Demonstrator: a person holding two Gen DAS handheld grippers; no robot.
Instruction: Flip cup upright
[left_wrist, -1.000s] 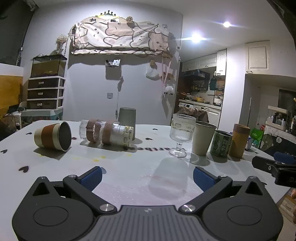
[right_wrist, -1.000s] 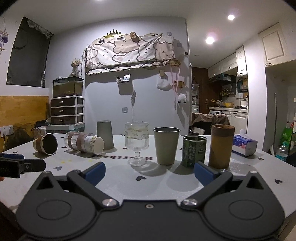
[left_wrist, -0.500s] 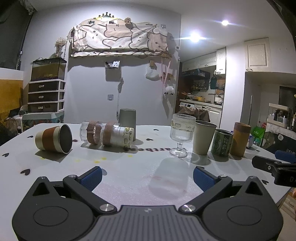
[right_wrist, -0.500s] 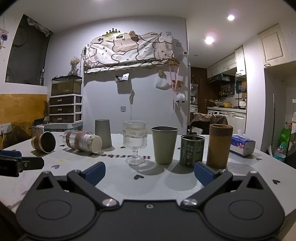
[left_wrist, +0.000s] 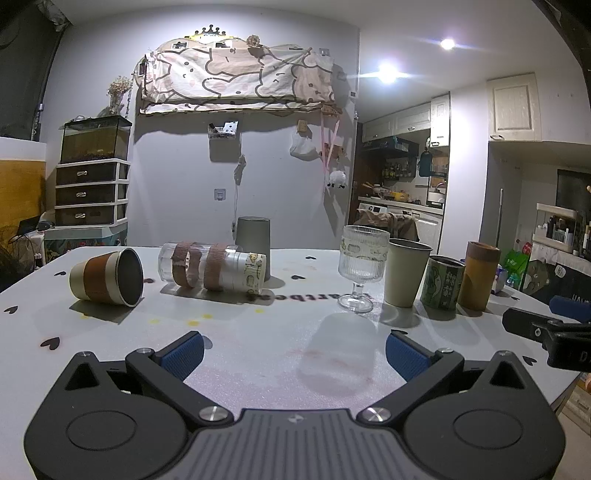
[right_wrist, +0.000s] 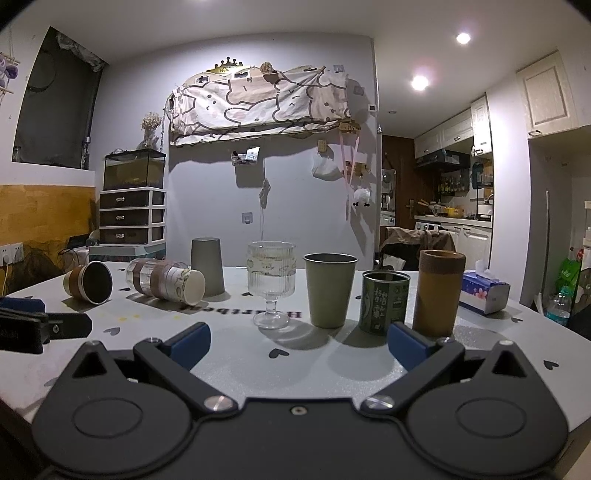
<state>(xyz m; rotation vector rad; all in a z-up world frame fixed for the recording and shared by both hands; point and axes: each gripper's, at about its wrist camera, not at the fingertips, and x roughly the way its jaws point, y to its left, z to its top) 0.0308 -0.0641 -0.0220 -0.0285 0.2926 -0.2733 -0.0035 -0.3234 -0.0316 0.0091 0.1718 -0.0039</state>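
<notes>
A cream cup with a brown band (left_wrist: 105, 277) lies on its side at the table's left, mouth toward me; it also shows in the right wrist view (right_wrist: 88, 282). A clear cup with brown straps and a white lid end (left_wrist: 212, 269) lies on its side beside it, seen too in the right wrist view (right_wrist: 166, 280). A grey cup (left_wrist: 253, 245) stands upside down behind it. My left gripper (left_wrist: 293, 352) is open and empty above the near table. My right gripper (right_wrist: 299, 343) is open and empty, in front of the upright cups.
A ribbed stemmed glass (right_wrist: 271, 284), an olive cup (right_wrist: 330, 290), a green tin (right_wrist: 384, 301) and a tall tan cup (right_wrist: 439, 291) stand upright in a row. A tissue pack (right_wrist: 485, 291) lies at the right. The table edge (left_wrist: 554, 391) is near right.
Both views have shifted slightly; the cups look a little nearer. Nothing on the table has moved and both grippers stay open.
</notes>
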